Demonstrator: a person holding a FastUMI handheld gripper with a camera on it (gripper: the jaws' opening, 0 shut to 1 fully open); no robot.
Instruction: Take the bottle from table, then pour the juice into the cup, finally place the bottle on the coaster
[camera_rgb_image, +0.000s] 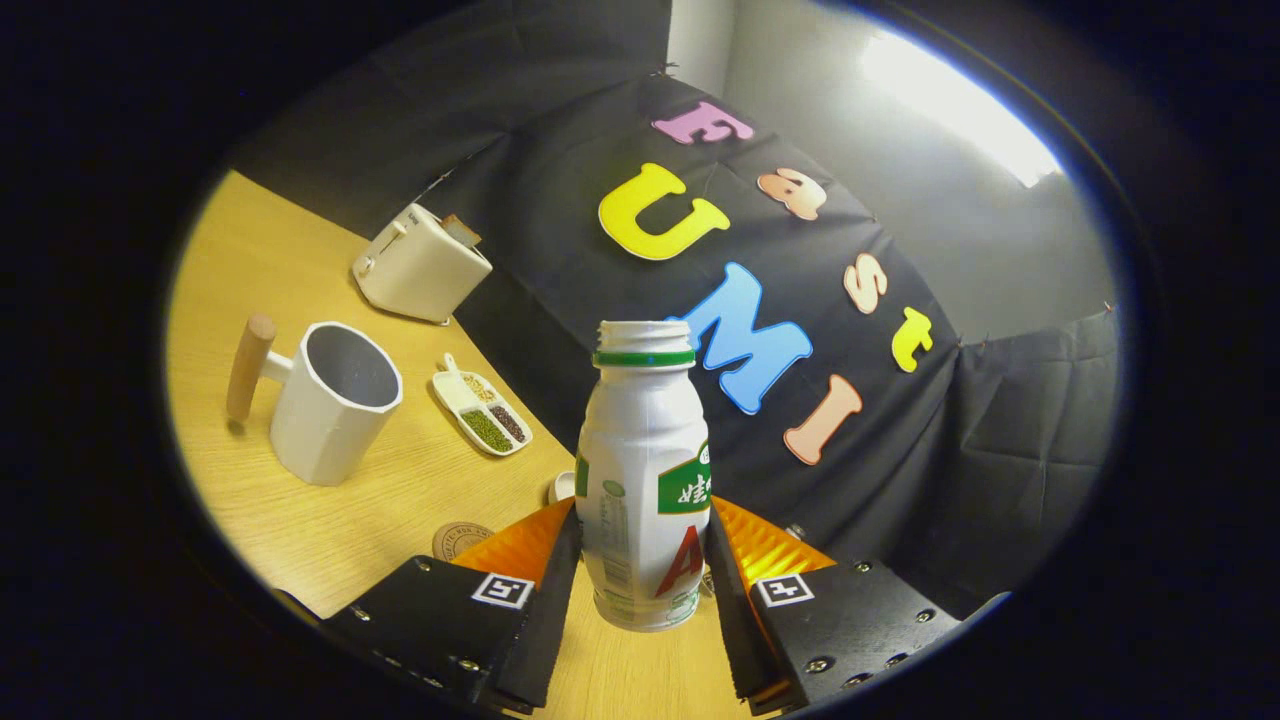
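A white plastic bottle (642, 480) with a green neck ring and no cap stands upright between my fingers, and my gripper (640, 570) is shut on its lower body. It looks lifted a little above the wooden table (300, 520). A white cup (335, 400) with a wooden handle stands on the table beyond my left finger, empty as far as I can see. A round brown coaster (460, 540) lies flat on the table just ahead of my left finger, partly hidden by it.
A cream toaster (420, 262) sits at the far edge of the table by the black cloth wall. A small white divided dish (482, 412) with beans lies between the cup and the bottle. A small white object (562, 487) peeks out behind the bottle.
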